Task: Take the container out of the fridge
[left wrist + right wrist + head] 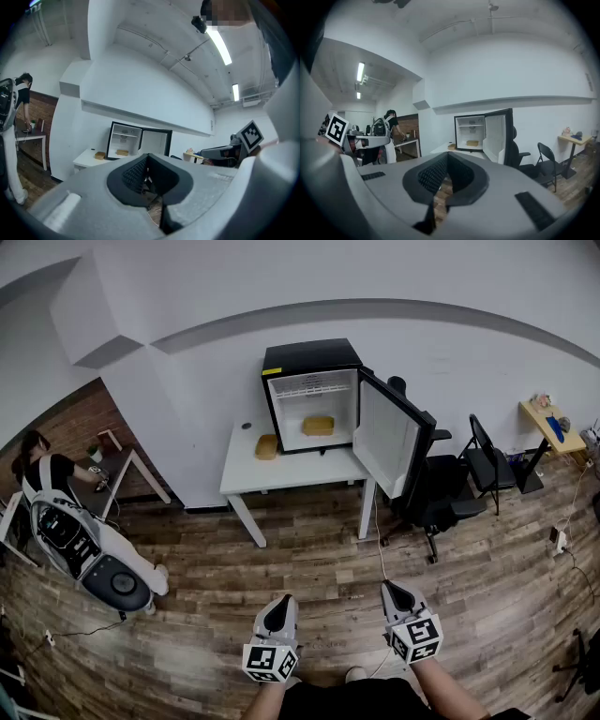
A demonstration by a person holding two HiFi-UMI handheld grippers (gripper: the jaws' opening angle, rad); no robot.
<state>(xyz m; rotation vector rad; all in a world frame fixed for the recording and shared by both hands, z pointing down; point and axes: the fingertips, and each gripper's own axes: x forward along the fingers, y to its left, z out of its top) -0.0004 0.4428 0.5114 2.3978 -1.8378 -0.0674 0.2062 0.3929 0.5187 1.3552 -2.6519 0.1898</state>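
A black mini fridge [311, 395] stands on a white table [291, 472] across the room, its door [389, 435] swung open to the right. A tan container [318, 425] sits on the fridge's bottom shelf. A second tan container [267, 446] lies on the table just left of the fridge. Both grippers hang low over the wooden floor, far from the table: the left gripper [278, 607] and the right gripper [394, 592] are shut and hold nothing. In the left gripper view the fridge [124, 139] is small beyond the left gripper's [148, 154] closed tips. The right gripper view likewise shows the fridge [471, 133] and its container [472, 143].
A person [52, 474] stands at a desk at the left beside a grey machine [89, 554]. A black office chair [436, 498] sits just behind the open door, a folding chair [487, 460] and a small side table [548, 423] further right. Cables [380, 540] trail over the floor.
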